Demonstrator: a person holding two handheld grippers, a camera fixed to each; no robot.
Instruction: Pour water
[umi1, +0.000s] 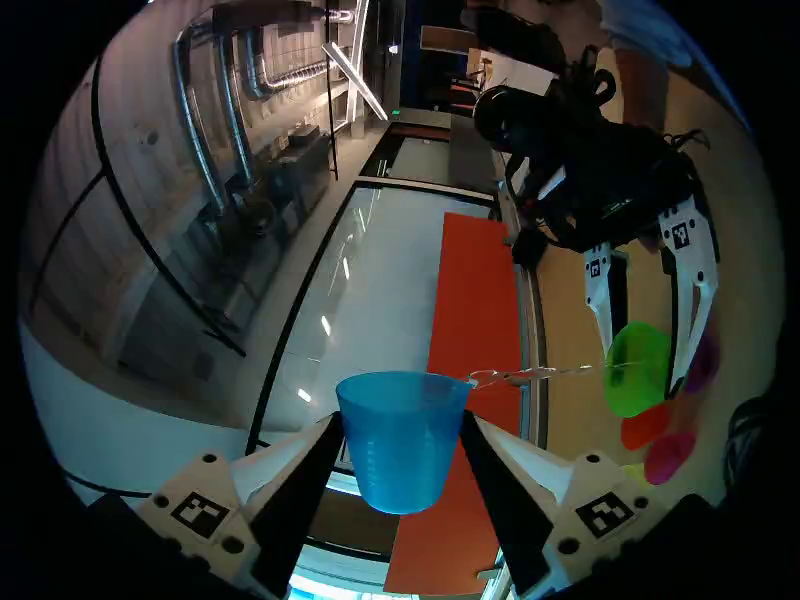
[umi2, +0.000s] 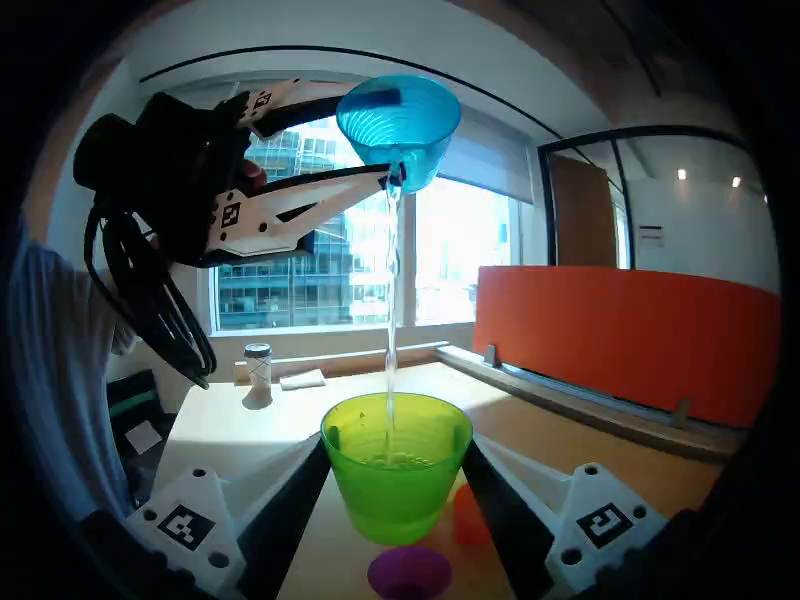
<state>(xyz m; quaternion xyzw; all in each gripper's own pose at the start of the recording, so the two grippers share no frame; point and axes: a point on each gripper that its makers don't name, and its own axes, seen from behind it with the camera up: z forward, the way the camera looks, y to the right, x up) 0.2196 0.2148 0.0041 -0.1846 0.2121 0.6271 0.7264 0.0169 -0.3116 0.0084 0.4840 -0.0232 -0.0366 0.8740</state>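
Step in hand: the pour. The left gripper (umi1: 402, 428) is closed on the blue cup (umi1: 402, 470), with both fingers against its sides and the cup tipped well over and held high. A thin stream of water (umi2: 390, 300) falls from its rim into the green cup (umi2: 396, 490). The right gripper (umi2: 396, 455) clamps this cup upright above the desk (umi2: 240, 430), near an orange cup (umi2: 470, 515) and a purple cup (umi2: 408, 572). Next move, as judged: centre the stream, then level the blue cup before the green cup fills.
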